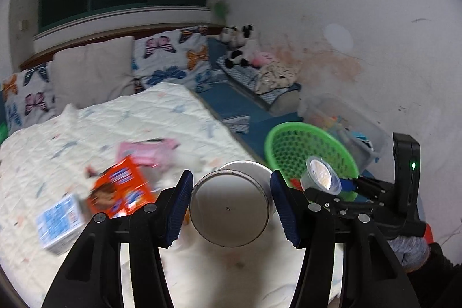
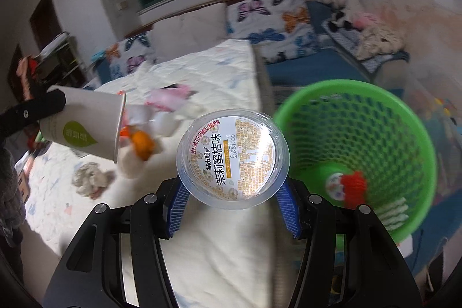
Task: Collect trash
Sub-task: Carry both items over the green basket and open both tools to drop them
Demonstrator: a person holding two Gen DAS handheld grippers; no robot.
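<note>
Left wrist, hard to see: the orange box [image 1: 122, 186], blue box [image 1: 59, 221] and pink packet [image 1: 145, 150] on the quilt [image 1: 115, 120] are smeared by blur, their print unreadable; the cup [image 1: 231, 210] shows mostly its round base, its mouth hidden behind it
Left wrist, counts: one cup, one tub [image 1: 320, 175], one basket [image 1: 306, 152], two boxes, one pink packet, three pillows at the headboard
Left wrist, gripper: the left gripper [image 1: 231, 207] clasps the cup on its side, base toward the lens, blue pads spread about halfway, one at each flank; the left pad [image 1: 179, 207] looks pressed to the rim, the right one may stand a hair off
Left wrist, right gripper: the right gripper [image 1: 343, 184] carries the tub in front of the basket's mesh
Right wrist, hard to see: the basket [image 2: 361, 140] and the red and white things at its bottom are blurred; the white scraps and the orange lump [image 2: 141, 145] by the cup's mouth cannot be named; the tub [image 2: 232, 158] covers the fingertips
Right wrist, counts: one tub, one cup [image 2: 86, 124], one basket, one crumpled wad [image 2: 91, 179] on the quilt [image 2: 202, 71]
Right wrist, gripper: the right gripper [image 2: 232, 192] clamps the tub, foil lid toward the lens, pads set fairly wide, just left of the basket's rim
Right wrist, cup: tilted, mouth to the right, a black finger [image 2: 31, 110] against its side
</note>
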